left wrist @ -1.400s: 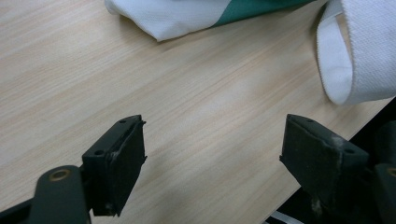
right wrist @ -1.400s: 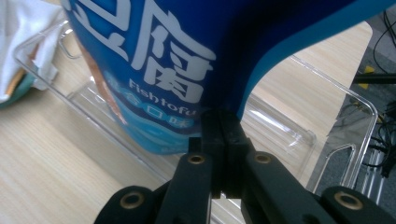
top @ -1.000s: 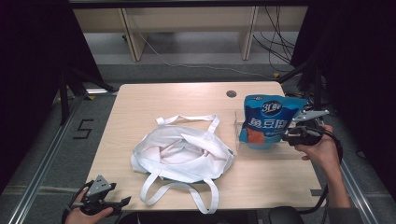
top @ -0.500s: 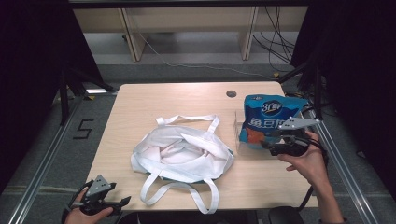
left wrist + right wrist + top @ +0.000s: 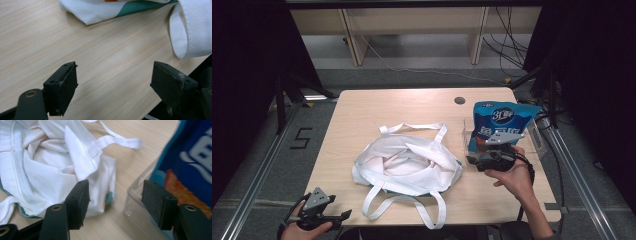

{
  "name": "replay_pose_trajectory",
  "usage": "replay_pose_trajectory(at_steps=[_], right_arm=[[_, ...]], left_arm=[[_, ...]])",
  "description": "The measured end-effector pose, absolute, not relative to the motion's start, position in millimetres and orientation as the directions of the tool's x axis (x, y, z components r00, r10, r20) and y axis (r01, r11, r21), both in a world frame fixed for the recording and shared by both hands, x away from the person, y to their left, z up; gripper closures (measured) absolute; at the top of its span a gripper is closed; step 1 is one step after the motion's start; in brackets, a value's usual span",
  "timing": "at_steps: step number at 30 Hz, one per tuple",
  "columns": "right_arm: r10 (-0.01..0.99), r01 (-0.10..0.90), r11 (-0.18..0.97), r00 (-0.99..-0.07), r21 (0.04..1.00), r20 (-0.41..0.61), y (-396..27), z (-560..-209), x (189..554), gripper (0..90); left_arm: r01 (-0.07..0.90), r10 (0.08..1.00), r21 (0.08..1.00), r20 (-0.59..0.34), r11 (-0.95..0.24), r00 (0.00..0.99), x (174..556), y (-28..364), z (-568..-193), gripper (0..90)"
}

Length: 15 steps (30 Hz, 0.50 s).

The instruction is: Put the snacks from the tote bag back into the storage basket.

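A crumpled white tote bag (image 5: 407, 160) lies in the middle of the wooden table (image 5: 362, 115), its straps (image 5: 397, 207) trailing toward the front edge. A blue snack bag (image 5: 499, 122) stands upright in a clear plastic container (image 5: 537, 140) at the right. My right gripper (image 5: 494, 157) is open just in front of that container, between it and the tote. In the right gripper view its gripper (image 5: 116, 192) has nothing between the jaws, with the tote bag (image 5: 45, 165) to the left and the container (image 5: 140, 205) to the right. My left gripper (image 5: 319, 215) is open at the table's front left corner.
In the left gripper view the gripper (image 5: 115, 75) hovers over bare wood, with a tote strap (image 5: 190, 32) at the upper right. A cable hole (image 5: 459, 100) sits near the table's far edge. Metal rails (image 5: 257, 190) run along both sides on the floor.
My right gripper has moved left, from beside the snack bag's right side to the container's front, nearer the tote. The left gripper has barely moved.
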State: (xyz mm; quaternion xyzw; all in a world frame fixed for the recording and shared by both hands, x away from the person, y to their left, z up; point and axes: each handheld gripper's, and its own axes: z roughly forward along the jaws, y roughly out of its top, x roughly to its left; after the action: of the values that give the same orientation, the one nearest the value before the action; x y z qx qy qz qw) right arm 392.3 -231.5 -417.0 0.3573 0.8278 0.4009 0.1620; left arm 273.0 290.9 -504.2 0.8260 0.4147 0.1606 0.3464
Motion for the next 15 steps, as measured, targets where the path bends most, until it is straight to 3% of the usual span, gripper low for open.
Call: replay_pose_trajectory(at_steps=[15], right_arm=[[0.690,0.448,0.453,-0.724,0.770,0.015,-207.0,-445.1,378.6,38.9]], left_arm=[[0.560,0.792,0.715,-0.015,-0.418,0.610,272.3,290.4,-504.2,20.2]])
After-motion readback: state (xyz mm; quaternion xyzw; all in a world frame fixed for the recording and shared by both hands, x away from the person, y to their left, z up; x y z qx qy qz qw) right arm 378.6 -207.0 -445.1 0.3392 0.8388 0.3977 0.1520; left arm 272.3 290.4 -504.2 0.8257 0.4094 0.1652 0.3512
